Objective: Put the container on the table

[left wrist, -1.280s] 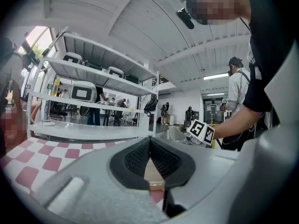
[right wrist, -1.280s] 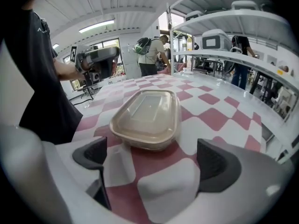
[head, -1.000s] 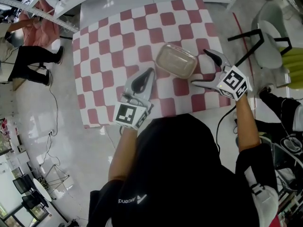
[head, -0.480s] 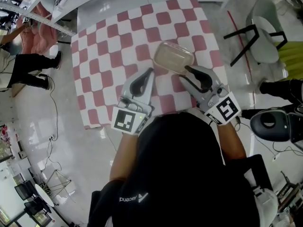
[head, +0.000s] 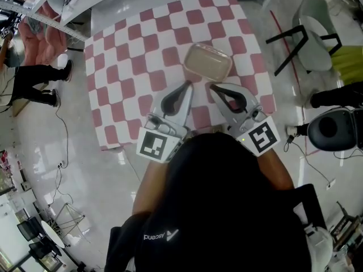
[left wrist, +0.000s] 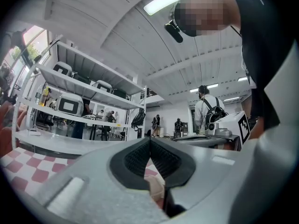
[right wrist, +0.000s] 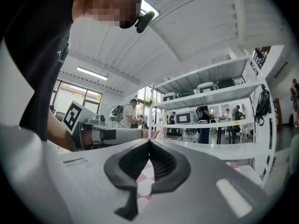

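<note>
A clear lidded plastic container [head: 207,62] sits on the red-and-white checked table [head: 130,55], toward its right middle. Both grippers hang side by side over the table's near edge, just short of the container and apart from it. My left gripper [head: 188,85] is shut, its pads meeting with nothing between them; in the left gripper view [left wrist: 150,140] a pale piece of the container shows below the closed tips. My right gripper [head: 211,86] is shut too and holds nothing; its view [right wrist: 149,143] looks level across the room, with the checked cloth seen through the gap under the tips.
Grey shelving [right wrist: 219,85] with boxes and several people stand beyond the table. A black-framed chair [head: 306,38] stands to the right of the table, and a person in dark trousers [head: 34,78] is at the left. Cables lie on the glossy floor.
My right gripper swung in from the container's right side to sit beside the left one, and its jaws closed empty. The left gripper shifted slightly. The container stayed on the table.
</note>
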{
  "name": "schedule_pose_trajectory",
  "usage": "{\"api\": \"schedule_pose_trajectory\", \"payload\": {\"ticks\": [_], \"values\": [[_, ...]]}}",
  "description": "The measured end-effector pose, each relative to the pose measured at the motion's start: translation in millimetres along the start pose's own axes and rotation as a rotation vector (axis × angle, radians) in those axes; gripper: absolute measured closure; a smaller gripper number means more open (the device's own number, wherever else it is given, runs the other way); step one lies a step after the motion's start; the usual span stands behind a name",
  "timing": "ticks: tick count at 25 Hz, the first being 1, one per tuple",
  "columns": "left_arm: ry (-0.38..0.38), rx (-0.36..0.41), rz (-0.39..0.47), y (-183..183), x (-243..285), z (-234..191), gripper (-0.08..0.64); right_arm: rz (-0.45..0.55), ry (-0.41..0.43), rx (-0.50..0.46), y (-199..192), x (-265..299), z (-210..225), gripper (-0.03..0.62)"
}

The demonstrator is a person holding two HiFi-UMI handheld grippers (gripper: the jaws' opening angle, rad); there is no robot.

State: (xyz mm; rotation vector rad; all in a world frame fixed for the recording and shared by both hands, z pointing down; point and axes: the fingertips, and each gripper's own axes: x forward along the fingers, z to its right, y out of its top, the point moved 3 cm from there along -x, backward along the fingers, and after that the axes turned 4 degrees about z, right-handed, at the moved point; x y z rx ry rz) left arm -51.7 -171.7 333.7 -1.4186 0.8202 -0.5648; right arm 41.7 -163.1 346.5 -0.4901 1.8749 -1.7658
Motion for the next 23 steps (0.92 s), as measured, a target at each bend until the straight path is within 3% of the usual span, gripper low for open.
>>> {"api": "schedule_pose_trajectory", "payload": {"ticks": [23], "values": [[-0.023,-0.007,-0.018,-9.7,-5.2,-2.1,0.551,-0.026,0.014,0.02,-10.5,0.3,-3.7,0.589]]}}
